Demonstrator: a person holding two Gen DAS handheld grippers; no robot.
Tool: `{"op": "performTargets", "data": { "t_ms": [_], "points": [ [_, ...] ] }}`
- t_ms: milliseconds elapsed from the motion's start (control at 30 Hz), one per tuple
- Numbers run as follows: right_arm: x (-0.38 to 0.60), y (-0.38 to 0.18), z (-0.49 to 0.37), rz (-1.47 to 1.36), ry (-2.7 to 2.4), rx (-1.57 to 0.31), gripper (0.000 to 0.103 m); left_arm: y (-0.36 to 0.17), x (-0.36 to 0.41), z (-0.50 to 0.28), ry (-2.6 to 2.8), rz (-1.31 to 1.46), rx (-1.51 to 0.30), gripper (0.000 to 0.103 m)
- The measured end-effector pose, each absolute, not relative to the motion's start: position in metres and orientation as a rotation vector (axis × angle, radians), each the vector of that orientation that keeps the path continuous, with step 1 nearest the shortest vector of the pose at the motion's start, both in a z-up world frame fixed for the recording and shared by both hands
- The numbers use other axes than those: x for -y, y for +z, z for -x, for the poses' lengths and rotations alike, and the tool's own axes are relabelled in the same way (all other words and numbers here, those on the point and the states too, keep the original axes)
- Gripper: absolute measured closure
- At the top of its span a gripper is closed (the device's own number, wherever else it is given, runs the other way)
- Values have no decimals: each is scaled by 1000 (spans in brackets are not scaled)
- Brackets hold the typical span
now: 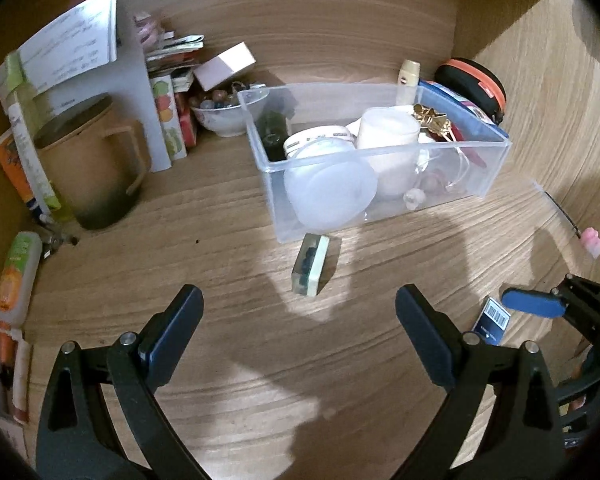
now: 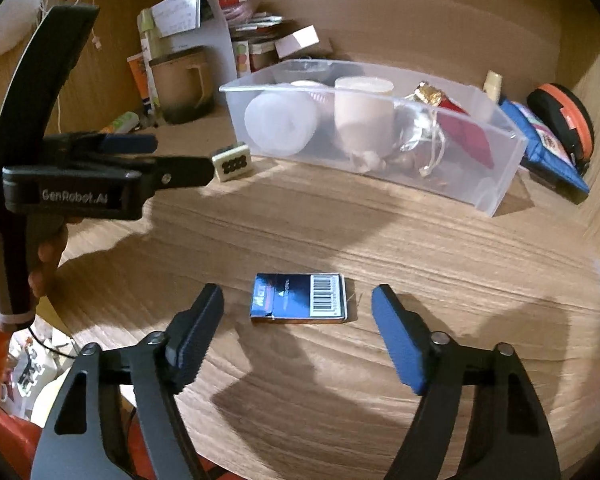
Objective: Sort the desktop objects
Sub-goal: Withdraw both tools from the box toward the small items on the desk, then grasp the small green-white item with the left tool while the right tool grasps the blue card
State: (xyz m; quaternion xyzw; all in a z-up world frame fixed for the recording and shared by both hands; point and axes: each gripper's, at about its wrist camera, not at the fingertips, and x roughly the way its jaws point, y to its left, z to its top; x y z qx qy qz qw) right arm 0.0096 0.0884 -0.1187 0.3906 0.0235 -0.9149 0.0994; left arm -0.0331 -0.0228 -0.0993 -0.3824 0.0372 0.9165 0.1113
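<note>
I take the clear plastic bin (image 2: 496, 184) as my reference. My right gripper (image 2: 298, 334) hangs over the wooden desk (image 2: 380, 240) on the near side of the bin, well apart from it, with its jaws released and spread wider than the small blue box (image 2: 299, 298) that lies flat on the desk just ahead of and between the two fingertips. Neither pad touches the box; a strip of bare desk shows on each side of it. The barcode label on the box faces up. My left gripper (image 1: 300, 312) also stands released and holds nothing. A small rectangular eraser-like block (image 1: 311, 265) stands on its edge just in front of the near wall of the bin, ahead of the left fingertips and clear of both pads. From the right wrist view I see the same block (image 2: 233, 165) just beyond the left gripper's tip, beside the bin's left corner. The bin holds a white round lid (image 1: 328, 194), a pale cup (image 1: 388, 136) and a gold wrapper (image 1: 432, 118). A brown mug (image 1: 88, 168) sits well to the left of the bin, and an orange-rimmed black case (image 1: 476, 84) lies behind its right end.
</note>
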Motion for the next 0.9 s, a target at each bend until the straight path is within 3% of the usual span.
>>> {"op": "performTargets", "data": {
  "t_ms": [167,300,400,700,900],
  "points": [
    [-87,-120,-11,-1140,-2699,-103,44,-99,18,41,2677,1123,-121,6],
    [-85,-120,-12,-1120,-2703,-129,58,-100,16,48,2656,1133,-126,20],
    [-87,-120,-11,-1116,-2697,-112,58,-103,14,53,2647,1147,-124,25],
    [-91,-114,-6,-1092,-2695,-67,58,-115,11,73,2586,1219,-92,59],
    [-98,-106,0,-1067,-2714,-42,58,-116,7,76,2566,1218,-101,72]
  ]
}}
